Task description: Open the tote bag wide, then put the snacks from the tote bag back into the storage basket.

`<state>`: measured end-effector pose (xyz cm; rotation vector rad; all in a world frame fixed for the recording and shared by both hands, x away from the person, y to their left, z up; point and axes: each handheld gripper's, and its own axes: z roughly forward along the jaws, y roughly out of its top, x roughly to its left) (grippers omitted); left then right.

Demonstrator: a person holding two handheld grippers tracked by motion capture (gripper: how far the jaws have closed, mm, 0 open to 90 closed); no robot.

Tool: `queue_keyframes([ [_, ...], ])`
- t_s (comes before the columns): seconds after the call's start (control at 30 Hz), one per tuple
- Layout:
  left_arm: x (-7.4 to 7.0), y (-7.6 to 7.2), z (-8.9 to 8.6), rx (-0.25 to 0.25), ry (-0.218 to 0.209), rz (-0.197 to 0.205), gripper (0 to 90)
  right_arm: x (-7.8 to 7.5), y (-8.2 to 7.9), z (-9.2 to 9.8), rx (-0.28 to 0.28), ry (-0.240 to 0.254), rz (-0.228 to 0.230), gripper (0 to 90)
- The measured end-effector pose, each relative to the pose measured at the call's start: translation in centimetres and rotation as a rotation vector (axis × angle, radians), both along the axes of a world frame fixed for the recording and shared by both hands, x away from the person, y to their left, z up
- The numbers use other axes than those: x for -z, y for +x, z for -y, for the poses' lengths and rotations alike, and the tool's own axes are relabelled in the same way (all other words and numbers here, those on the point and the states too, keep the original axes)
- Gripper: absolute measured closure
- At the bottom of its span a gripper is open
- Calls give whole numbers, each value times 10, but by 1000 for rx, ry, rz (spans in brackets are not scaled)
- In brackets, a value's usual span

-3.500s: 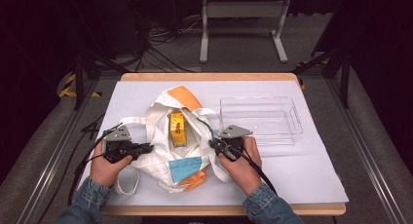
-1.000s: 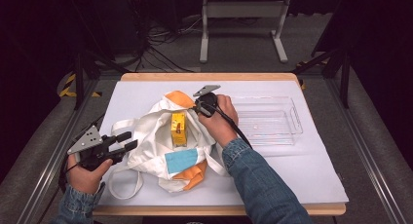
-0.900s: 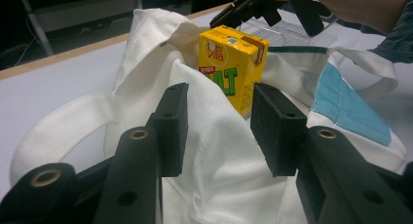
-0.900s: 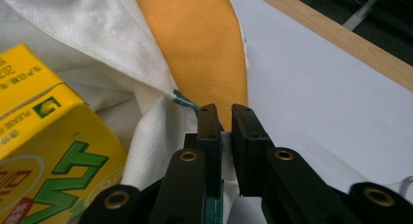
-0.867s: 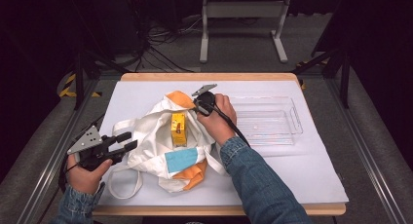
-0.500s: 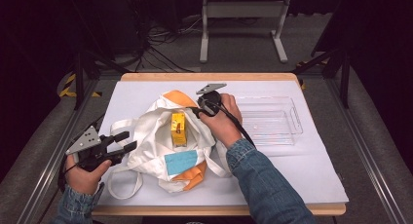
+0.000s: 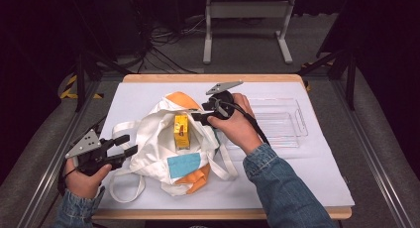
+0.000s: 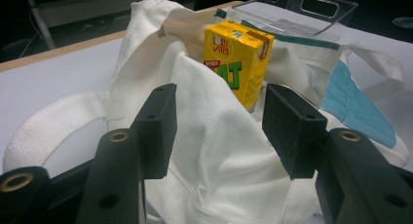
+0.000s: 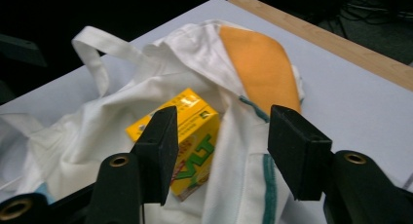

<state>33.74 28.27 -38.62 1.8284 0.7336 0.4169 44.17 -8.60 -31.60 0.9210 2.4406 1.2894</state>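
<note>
Jaws of the right gripper [image 7: 197, 112] had just been opening above the bag [image 7: 153, 139], nothing between them. Left gripper [image 7: 126, 144] stood parted beside it, also opening, near the yellow carton [image 7: 181, 131].

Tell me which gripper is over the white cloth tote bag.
The right gripper, held above the white cloth tote bag near the yellow drink carton; the left gripper sits beside the bag's edge.

Left gripper [image 7: 124, 144] near left table edge, held in left hand [image 7: 84, 176], jaws apart and pointing toward table centre, just been opening, nothing pressed between pads. Right gripper [image 7: 198, 112] raised farther back, right hand [image 7: 235, 124] wrapped around body, denim-sleeved forearm stretched forward; jaws apart, just been opening, empty.
</note>
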Motion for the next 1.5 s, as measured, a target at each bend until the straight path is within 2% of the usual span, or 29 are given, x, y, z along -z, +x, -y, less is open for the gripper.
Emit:
queue_keyframes([
  [0.17,1,-2,-3,-2,-4,-5,469,-8,-9,-10,-48,-1,-29,390],
  [0.3,1,-2,-3,-1,-2,-7,461,-6,-12,-20,-45,-11,-69,324],
  [0.43,2,-3,-3,-3,-1,-10,461,-1,-12,-31,-25,-46,-53,290],
  [0.67,3,-2,-3,-4,-5,-14,460,14,-12,-49,15,-99,-64,255],
  [0.73,3,-2,-3,-3,-2,-14,460,17,-12,-53,26,-104,-79,245],
  [0.87,4,-2,-4,-15,1,-13,445,26,-12,-62,38,-126,-66,240],
  [1.03,6,-2,-6,-22,-2,-15,444,36,-13,-71,53,-140,-80,215],
  [1.13,6,-2,-6,-25,2,-16,430,39,-13,-75,68,-155,-56,208],
  [1.17,6,-2,-5,-23,8,-10,427,42,-14,-78,73,-168,-26,199],
  [1.23,6,-1,-5,-22,11,-10,425,43,-14,-81,84,-174,-22,197],
  [1.33,6,-1,-5,-21,7,-10,424,48,-13,-84,98,-190,-55,200],
  [1.5,6,-2,-6,-23,8,-12,425,53,-13,-87,121,-201,-48,209],
])
